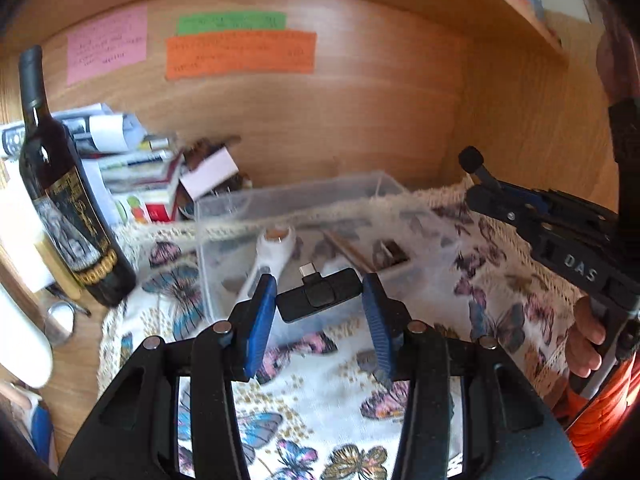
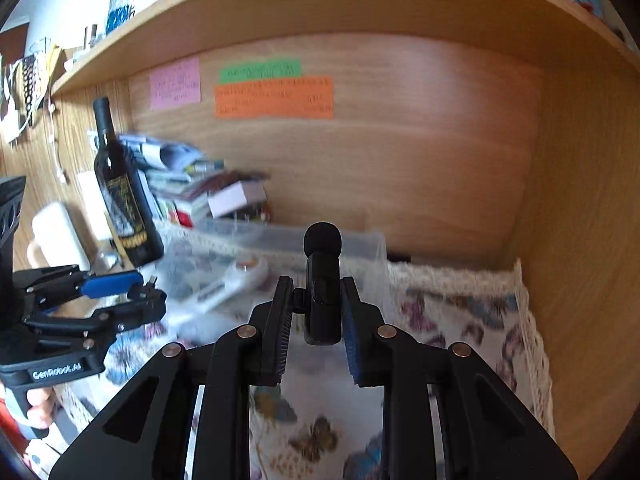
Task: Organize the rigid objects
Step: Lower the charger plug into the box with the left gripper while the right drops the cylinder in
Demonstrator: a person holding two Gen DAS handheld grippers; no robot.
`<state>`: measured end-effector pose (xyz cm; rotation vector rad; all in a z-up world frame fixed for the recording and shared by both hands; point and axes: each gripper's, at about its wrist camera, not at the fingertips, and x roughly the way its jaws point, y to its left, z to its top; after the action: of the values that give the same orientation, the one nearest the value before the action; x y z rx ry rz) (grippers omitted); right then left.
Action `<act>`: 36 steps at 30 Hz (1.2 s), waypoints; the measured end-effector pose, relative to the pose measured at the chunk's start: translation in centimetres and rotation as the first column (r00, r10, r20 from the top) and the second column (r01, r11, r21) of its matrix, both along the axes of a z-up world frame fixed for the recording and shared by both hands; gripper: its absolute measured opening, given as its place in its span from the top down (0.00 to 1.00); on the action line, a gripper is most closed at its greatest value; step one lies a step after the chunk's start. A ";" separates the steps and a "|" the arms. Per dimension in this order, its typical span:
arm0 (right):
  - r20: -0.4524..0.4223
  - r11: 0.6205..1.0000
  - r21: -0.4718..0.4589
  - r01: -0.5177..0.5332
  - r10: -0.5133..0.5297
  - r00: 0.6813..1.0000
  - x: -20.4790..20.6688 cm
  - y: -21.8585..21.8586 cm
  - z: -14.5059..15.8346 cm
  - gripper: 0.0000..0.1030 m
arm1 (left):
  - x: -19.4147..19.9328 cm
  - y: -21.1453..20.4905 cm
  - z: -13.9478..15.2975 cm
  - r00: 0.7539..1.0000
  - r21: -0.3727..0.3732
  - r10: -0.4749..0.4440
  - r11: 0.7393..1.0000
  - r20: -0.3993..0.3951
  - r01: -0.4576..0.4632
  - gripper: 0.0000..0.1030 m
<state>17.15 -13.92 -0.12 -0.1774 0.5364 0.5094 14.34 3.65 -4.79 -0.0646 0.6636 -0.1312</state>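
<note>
Beneath both sets of jaws a butterfly-print cloth (image 1: 304, 432) is spread over the wooden desk (image 1: 76, 364), its far edge trimmed with lace. Ahead of the jaws a clear plastic storage bin (image 1: 360, 192) is seen lying on the cloth; through its hazy wall a white handled device (image 1: 272, 256) and a thin wooden stick (image 1: 352, 256) can be made out, though other dark items inside are too blurred to identify. To the left of the jaws a dark wine bottle (image 1: 68, 196) stands upright, with a blurred stack of books and papers (image 1: 132, 168) behind it. On the back panel, pink (image 1: 106, 48), green (image 1: 231, 23) and orange (image 1: 241, 55) notes are stuck, their writing illegible.

Between the blue pads of the left gripper (image 1: 320, 304) a small black USB-C receiver (image 1: 320, 294) is clamped, its plug pointing away, just in front of the bin's near wall; the jaws are closed only as far as its width. Between the pads of the right gripper (image 2: 316, 312) a black wireless microphone (image 2: 322, 292) is gripped upright, its foam head (image 2: 322, 240) above the fingertips and its lower end cut off by the pads. Only the fingers of the person's hand (image 1: 586, 340) on the right gripper's handle are visible.
</note>
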 end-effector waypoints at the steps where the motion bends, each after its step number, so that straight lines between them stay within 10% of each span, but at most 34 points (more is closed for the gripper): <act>1: 0.001 1.000 0.001 -0.005 0.005 1.000 0.4 0.4 0.3 0.79 | 0.3 0.2 0.4 1.000 0.003 0.005 1.000 0.007 -0.005 0.57; 11: -0.021 0.998 -0.039 -0.039 0.038 0.999 5.5 4.0 1.7 0.79 | 2.9 2.5 1.8 0.999 0.014 0.033 0.999 -0.011 -0.033 0.57; 29: -0.298 0.983 -0.166 -0.075 0.022 0.954 8.9 4.6 -8.5 0.79 | 7.7 0.9 -5.3 0.982 0.015 -0.032 0.999 -0.188 0.036 0.57; 36: -0.224 0.983 -0.173 -0.068 0.027 0.974 7.3 4.3 -6.9 0.58 | 7.2 1.5 -4.7 0.987 0.012 0.000 1.000 -0.163 0.001 0.49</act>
<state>24.46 -9.59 -7.02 -0.3087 0.7985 0.5309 21.58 5.12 -9.45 -0.0643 0.8274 -0.1234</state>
